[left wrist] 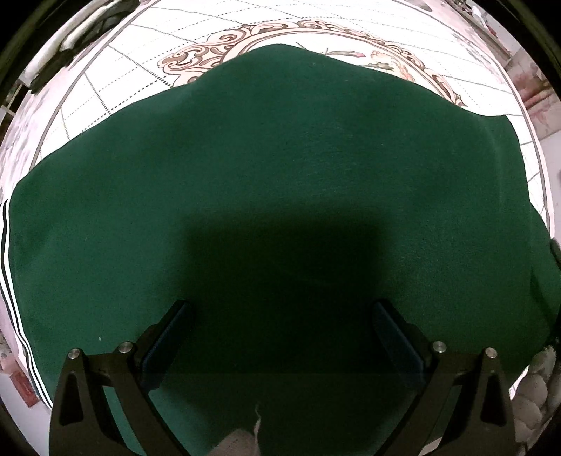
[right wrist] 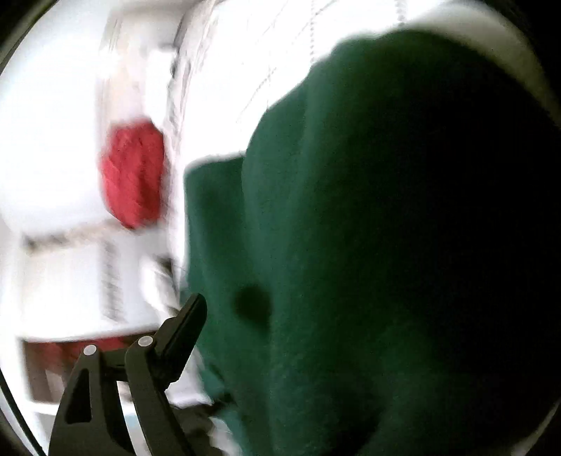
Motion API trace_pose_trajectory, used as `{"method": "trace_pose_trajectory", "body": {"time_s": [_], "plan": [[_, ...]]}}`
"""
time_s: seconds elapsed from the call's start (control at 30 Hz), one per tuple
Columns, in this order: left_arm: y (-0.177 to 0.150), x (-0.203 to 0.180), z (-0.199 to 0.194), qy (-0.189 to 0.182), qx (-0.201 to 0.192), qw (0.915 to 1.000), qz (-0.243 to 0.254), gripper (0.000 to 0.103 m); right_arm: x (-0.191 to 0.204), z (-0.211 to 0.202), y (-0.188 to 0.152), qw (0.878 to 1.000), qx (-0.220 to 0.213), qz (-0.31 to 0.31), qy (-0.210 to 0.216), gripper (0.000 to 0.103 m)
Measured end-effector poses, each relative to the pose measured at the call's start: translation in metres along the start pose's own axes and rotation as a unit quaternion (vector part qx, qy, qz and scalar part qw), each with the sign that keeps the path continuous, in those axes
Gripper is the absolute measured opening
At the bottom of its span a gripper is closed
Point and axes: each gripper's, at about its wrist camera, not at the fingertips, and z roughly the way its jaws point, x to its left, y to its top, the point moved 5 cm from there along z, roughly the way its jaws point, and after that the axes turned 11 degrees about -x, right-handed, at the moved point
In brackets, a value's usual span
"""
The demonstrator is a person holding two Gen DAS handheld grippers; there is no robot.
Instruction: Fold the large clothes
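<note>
A large dark green garment (left wrist: 280,168) lies spread flat on a white patterned cloth surface (left wrist: 147,70), with a white-and-black striped trim (left wrist: 10,280) at its left edge. My left gripper (left wrist: 280,312) hangs open just above the garment, pointing down, nothing between its fingers. In the blurred right wrist view a bulk of the same green fabric (right wrist: 350,210) fills the right side and hides one finger. The other finger (right wrist: 186,326) stands far out to the left beside the fabric, so my right gripper (right wrist: 280,312) reads as open.
An ornate scroll frame with flowers (left wrist: 315,31) is printed on the surface beyond the garment. A red object (right wrist: 133,179) shows blurred at the left of the right wrist view. White lumpy items (left wrist: 536,386) sit at the lower right edge.
</note>
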Motion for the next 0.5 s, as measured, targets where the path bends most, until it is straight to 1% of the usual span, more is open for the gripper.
{"method": "trace_pose_trajectory", "body": {"time_s": [0.03, 0.07, 0.1, 0.13, 0.17, 0.23, 0.37, 0.5], "plan": [[-0.001, 0.001, -0.001, 0.0, -0.001, 1.0, -0.001, 0.103, 0.008, 0.004, 0.0, 1.0, 0.002, -0.006, 0.01, 0.084], [-0.003, 0.003, -0.003, 0.0, -0.004, 1.0, -0.002, 0.103, 0.015, 0.006, -0.001, 1.0, 0.008, -0.017, 0.012, 0.059], [-0.001, 0.005, -0.003, 0.001, -0.004, 1.0, -0.002, 0.103, 0.022, 0.007, -0.002, 1.0, 0.004, -0.022, 0.004, 0.024], [0.001, 0.009, -0.004, -0.001, -0.001, 1.0, -0.001, 0.103, 0.022, 0.006, -0.002, 1.0, -0.003, -0.005, -0.001, 0.025], [0.0, 0.008, -0.006, -0.003, 0.0, 1.0, 0.0, 0.103, 0.023, 0.003, -0.001, 1.0, -0.014, 0.011, 0.005, 0.024], [0.003, 0.002, -0.005, -0.011, 0.003, 0.9999, 0.001, 0.103, 0.036, -0.006, 0.001, 0.999, -0.041, 0.021, -0.002, 0.023], [0.013, -0.016, -0.003, -0.03, -0.007, 0.9995, 0.009, 0.103, 0.078, -0.024, -0.002, 0.997, -0.072, -0.01, 0.0, 0.022], [0.022, -0.036, -0.001, -0.051, -0.021, 0.9981, 0.026, 0.103, 0.126, -0.03, 0.001, 0.995, -0.09, -0.053, -0.003, 0.022]]}}
